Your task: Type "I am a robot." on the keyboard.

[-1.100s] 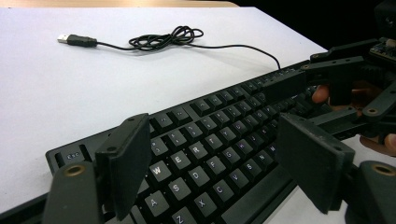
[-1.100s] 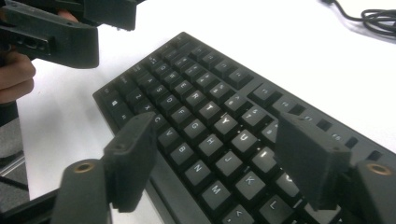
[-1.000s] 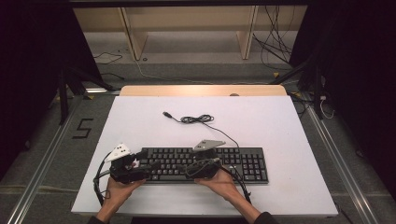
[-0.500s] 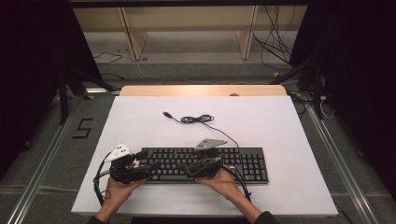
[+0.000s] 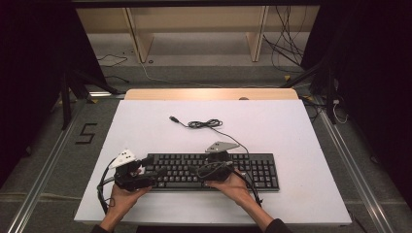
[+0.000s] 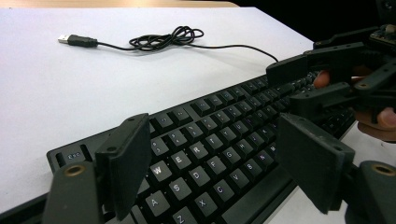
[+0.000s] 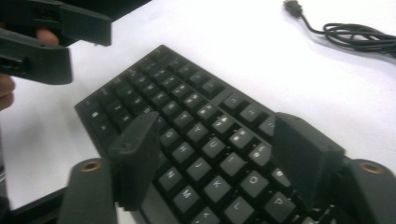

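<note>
A black keyboard (image 5: 252, 170) lies along the near part of the white table (image 5: 291, 131). Its thin cable runs back to a coil (image 5: 204, 124) and a USB plug (image 5: 173, 118). My left gripper (image 5: 147, 168) hovers over the keyboard's left end, its jaws open above the letter keys (image 6: 201, 154) with nothing gripped. My right gripper (image 5: 214, 165) hovers over the middle keys (image 7: 210, 140). Its jaws have just been closing a little but still stand open, with nothing between them. In the left gripper view the right gripper (image 6: 327, 79) shows at the right. In the right gripper view the left gripper (image 7: 42, 42) shows at the upper left.
The cable coil (image 6: 163, 38) and plug (image 6: 77, 40) lie on bare table behind the keyboard. A wooden strip (image 5: 209, 93) edges the far side of the table. Beyond it are shelf legs and loose wires on the floor. Metal rails run along both sides of the table.
</note>
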{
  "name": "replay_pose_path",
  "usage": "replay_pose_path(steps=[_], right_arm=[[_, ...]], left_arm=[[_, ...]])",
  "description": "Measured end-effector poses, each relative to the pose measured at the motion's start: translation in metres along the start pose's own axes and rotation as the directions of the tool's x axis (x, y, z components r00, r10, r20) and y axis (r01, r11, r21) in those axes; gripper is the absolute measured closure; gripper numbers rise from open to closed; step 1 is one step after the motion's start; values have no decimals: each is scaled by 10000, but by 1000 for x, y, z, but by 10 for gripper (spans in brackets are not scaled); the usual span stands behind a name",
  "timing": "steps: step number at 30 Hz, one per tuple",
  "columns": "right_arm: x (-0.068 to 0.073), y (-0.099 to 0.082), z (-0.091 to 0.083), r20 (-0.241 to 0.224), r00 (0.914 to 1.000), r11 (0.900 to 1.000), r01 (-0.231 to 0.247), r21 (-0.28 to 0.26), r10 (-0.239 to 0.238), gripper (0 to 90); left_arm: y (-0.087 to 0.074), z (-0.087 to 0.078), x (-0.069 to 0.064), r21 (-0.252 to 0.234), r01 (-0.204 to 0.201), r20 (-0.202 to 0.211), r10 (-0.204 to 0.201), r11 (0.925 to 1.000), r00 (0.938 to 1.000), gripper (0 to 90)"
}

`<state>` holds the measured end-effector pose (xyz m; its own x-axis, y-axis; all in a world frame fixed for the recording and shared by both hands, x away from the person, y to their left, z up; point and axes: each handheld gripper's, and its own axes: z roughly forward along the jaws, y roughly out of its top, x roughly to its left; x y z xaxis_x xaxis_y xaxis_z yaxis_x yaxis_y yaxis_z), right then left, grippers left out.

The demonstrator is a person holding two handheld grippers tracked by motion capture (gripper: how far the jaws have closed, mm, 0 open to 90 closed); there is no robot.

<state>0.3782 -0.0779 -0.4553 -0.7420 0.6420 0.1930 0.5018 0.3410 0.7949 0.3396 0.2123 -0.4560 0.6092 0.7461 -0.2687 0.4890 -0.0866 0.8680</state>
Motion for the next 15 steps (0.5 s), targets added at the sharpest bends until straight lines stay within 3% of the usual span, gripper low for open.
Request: replay_pose_path(steps=[3, 10, 15], right_arm=[[-2, 1, 0, 125, 9999, 10000, -53, -6, 53, 377], [-10, 2, 1, 446, 9987, 9997, -237, 57, 235, 537], [-12, 1, 5, 529, 9983, 9994, -252, 219, 240, 699]], left_arm=[[0, 0, 0, -5, -2, 0, 2, 10000, 10000, 264], [0, 0, 0, -14, -7, 2, 7, 10000, 10000, 264], [0, 0, 0, -13, -9, 0, 9, 10000, 10000, 264]])
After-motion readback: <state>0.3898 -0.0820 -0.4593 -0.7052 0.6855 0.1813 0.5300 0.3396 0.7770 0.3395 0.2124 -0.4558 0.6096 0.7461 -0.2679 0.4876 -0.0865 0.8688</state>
